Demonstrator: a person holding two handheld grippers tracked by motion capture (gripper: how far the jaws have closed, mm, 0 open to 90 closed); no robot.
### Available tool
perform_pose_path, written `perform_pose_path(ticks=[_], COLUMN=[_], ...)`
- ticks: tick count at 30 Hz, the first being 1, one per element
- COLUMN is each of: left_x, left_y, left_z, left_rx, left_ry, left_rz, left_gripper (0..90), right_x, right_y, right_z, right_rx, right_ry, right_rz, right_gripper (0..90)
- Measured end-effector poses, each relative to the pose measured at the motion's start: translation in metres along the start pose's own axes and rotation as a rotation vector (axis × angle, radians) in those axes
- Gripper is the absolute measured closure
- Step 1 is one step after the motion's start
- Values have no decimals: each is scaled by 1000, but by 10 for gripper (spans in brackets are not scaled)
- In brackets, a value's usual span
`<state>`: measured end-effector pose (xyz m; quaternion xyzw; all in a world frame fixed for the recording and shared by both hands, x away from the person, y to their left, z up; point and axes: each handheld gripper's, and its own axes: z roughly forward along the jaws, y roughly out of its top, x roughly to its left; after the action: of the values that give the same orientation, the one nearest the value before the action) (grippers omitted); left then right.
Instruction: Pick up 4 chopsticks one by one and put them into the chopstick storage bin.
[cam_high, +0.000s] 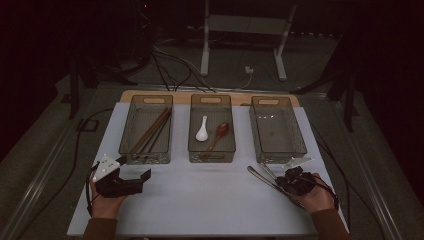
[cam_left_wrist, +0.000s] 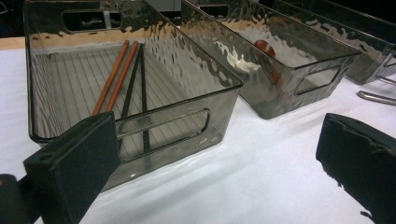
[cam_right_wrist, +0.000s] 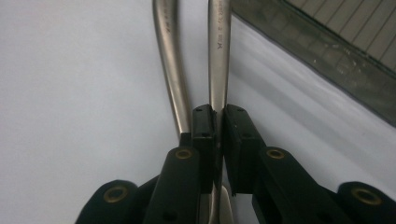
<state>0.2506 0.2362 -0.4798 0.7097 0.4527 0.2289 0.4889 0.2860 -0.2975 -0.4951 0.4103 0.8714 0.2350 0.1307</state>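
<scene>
Metal cutlery handles (cam_right_wrist: 218, 51) are laid on the white worktop (cam_high: 200, 200) just in front of the empty right bin (cam_high: 277, 129); one is pinched between the closed fingers (cam_right_wrist: 204, 126) of the right gripper (cam_high: 291, 181). The left gripper (cam_high: 131, 177) is held wide open before the chopstick bin (cam_left_wrist: 140, 93).

Two black claws (cam_high: 131, 179) (cam_high: 289, 180) with brass-ringed screw holes, pale three-cornered plates, black trailing cables, rust-brown sleeves (cam_high: 100, 229)
</scene>
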Motion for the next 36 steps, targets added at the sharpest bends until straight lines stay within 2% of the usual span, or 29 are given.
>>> perform_pose_path(ticks=[6, 14, 22, 33, 34, 35, 36], left_x=[0, 0, 0, 0, 0, 0, 0], left_y=[0, 0, 0, -1, 0, 0, -1], left_z=[0, 0, 0, 0, 1, 1, 1], left_rx=[0, -1, 0, 0, 1, 1, 1], left_ry=[1, 3, 2, 1, 2, 1, 0], left_rz=[-1, -1, -1, -2, -1, -1, -2], left_gripper=[5, 5, 5, 5, 5, 5, 5], right_x=[3, 1, -6, -18, -19, -20, -22], right_y=[0, 1, 1, 0, 0, -1, -1], right_z=[-7, -18, -27, -28, -29, -31, -34], right_rx=[-63, -130, -196, -254, -263, -284, -300], right_ry=[-10, -46, -86, -148, -153, -173, -170], right_rz=[-12, 7, 52, 119, 128, 143, 158], right_gripper=[831, 832, 832, 832, 900, 900, 900])
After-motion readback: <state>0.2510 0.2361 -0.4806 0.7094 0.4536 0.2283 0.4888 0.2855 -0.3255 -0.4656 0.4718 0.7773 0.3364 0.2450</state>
